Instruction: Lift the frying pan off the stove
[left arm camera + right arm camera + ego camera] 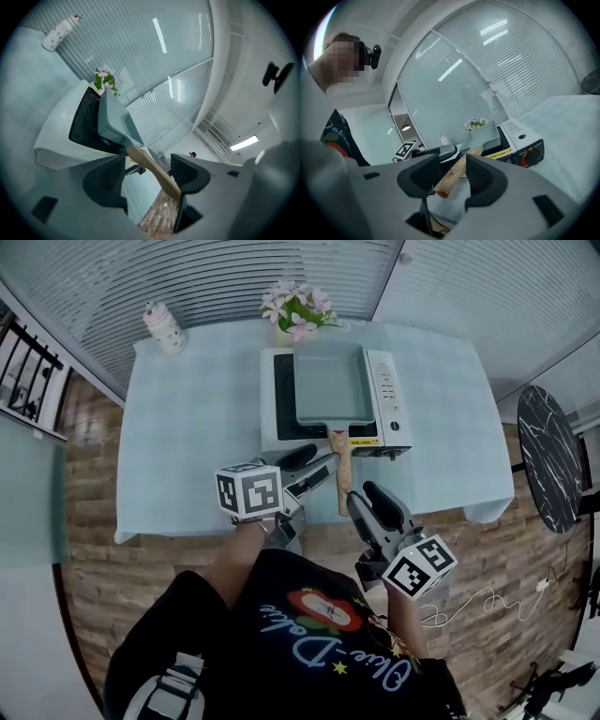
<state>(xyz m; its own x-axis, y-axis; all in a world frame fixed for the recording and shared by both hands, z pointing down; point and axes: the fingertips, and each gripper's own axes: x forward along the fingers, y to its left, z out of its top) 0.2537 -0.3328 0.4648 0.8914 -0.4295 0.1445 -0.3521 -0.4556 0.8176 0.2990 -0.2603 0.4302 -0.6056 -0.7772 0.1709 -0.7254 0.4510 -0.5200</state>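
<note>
I see the square frying pan (328, 381) on the portable stove (391, 390) on the desk (187, 427). Its wooden handle (341, 465) lies between the jaws of the left gripper (309, 467) and the right gripper (367, 498). Both stand apart and grip nothing.

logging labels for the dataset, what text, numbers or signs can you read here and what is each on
"Blue-Del…": a guess at the cursive print on the person's shirt, upside down in the head view; the rest is unclear.
Control panel print on the stove: too small to read.
Yellow strip on the stove front: blurred, unreadable.
Marker cubes: square black-and-white patterns, no words.
</note>
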